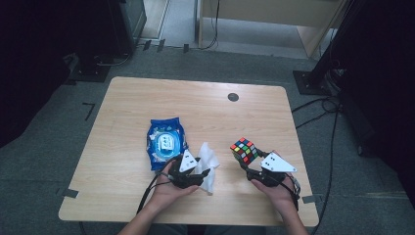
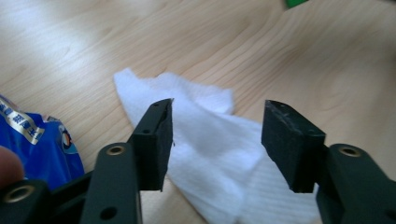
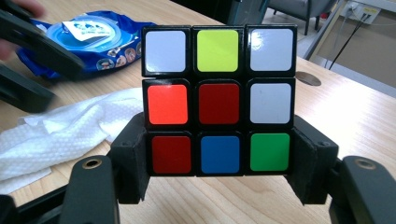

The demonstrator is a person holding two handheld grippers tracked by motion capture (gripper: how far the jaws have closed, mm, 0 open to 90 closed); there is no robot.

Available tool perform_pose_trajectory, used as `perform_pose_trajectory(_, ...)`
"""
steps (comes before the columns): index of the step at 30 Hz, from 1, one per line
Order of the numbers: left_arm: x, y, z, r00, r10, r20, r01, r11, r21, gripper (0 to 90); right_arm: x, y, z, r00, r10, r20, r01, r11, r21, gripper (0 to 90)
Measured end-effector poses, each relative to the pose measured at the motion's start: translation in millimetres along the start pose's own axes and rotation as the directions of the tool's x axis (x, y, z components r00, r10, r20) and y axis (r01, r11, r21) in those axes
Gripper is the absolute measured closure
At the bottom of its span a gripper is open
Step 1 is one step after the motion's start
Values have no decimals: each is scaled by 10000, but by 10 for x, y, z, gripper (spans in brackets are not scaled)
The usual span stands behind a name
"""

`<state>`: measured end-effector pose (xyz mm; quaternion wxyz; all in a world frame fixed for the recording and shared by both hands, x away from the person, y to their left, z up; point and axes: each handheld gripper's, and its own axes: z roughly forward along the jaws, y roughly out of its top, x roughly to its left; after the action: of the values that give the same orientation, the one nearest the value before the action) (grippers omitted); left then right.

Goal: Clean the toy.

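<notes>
**Wipe laid down, cube held ready**

The room was dim, with grey carpet, dark stands at either side and cables trailing across the floor beyond a pale wooden table [image 1: 147,98] with rounded corners and a small round dark cap set into its far edge. On that table, toward the person's side, lay a blue wet-wipe pack [image 1: 166,141] with a white lid label, and just beside it to the right a single white wipe [image 1: 209,161], crumpled and loosely spread.

The left gripper [image 2: 217,135] hung low over the wipe with its jaws apart; the cloth lay on the wood beneath and between them, and the pads did not press on it. The right gripper [image 3: 219,163] was clamped on the lower row of a scrambled puzzle cube [image 3: 218,100], a pad against each side, holding it off the table to the right of the wipe.

By my reading, the work in hand was wiping the cube, and this was the moment between drawing a wipe out and using it. The next move would call for the left jaws to sink onto a raised fold and close on enough cloth to lift it without dragging, then carry it across to a cube face while the right gripper kept the cube steady.
</notes>
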<state>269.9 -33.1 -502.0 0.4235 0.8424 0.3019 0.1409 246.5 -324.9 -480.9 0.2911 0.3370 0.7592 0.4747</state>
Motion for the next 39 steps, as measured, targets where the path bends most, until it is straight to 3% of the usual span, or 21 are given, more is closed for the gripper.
perform_pose_trajectory(3,-71,-9,127,9986,430,-311,-418,9983,398,409,1,-10,21,10000,23,-87,-22,10000,69,349)
perform_pose_trajectory(5,-87,-12,160,9985,440,-339,-421,9975,561,416,10,-19,48,9999,-12,-159,14,9999,125,349)
perform_pose_trajectory(6,-103,-20,221,9967,501,-632,-435,9938,1025,432,17,-21,66,9998,-66,-209,70,9998,159,349)
perform_pose_trajectory(7,-99,-17,219,9976,384,-574,-325,9943,1015,459,27,-23,76,9997,-99,-233,103,9998,167,349)
perform_pose_trajectory(9,-66,-9,210,9980,62,-622,2,9947,1024,665,52,-22,90,9994,-110,-315,116,9998,189,349)
perform_pose_trajectory(11,3,-14,196,9979,-450,-472,496,9935,1020,793,85,-18,101,9990,-189,-408,198,9995,228,349)
perform_pose_trajectory(13,35,-27,167,9967,-409,-696,477,9939,998,874,125,-13,106,9985,-275,-464,287,9992,265,349)
perform_pose_trajectory(15,76,-43,132,9957,-398,-841,479,9941,970,888,169,-5,107,9979,-353,-548,369,9989,272,349)
perform_pose_trajectory(18,191,-68,72,9912,-686,-1136,781,9936,820,893,243,-3,114,9969,-437,-652,457,9985,291,349)
perform_pose_trajectory(25,353,-76,-24,9848,-1164,-1290,1228,9915,427,893,360,12,142,9947,-595,-840,625,9975,335,349)
perform_pose_trajectory(27,370,-10,-159,9840,-1408,-1090,1382,9899,-313,894,393,20,158,9934,-630,-958,662,9973,315,349)
perform_pose_trajectory(31,351,135,-412,9876,-1546,-281,1481,9755,-1624,896,439,24,184,9916,-563,-1161,608,9975,348,350)
perform_pose_trajectory(34,245,245,-592,9911,-1110,738,1268,9557,-2655,895,490,33,205,9891,-648,-1321,697,9970,326,349)
perform_pose_trajectory(35,184,283,-650,9901,-825,1131,1136,9456,-3049,895,515,39,210,9881,-671,-1383,725,9968,338,349)
perform_pose_trajectory(36,184,283,-650,9901,-825,1131,1136,9456,-3049,894,549,48,216,9865,-713,-1472,769,9965,328,349)
perform_pose_trajectory(37,95,335,-695,9871,-449,1535,942,9388,-3312,894,578,56,221,9853,-731,-1543,788,9964,308,350)
perform_pose_trajectory(39,13,376,-701,9831,-190,1819,802,9385,-3357,892,629,72,224,9826,-818,-1670,873,9958,257,350)
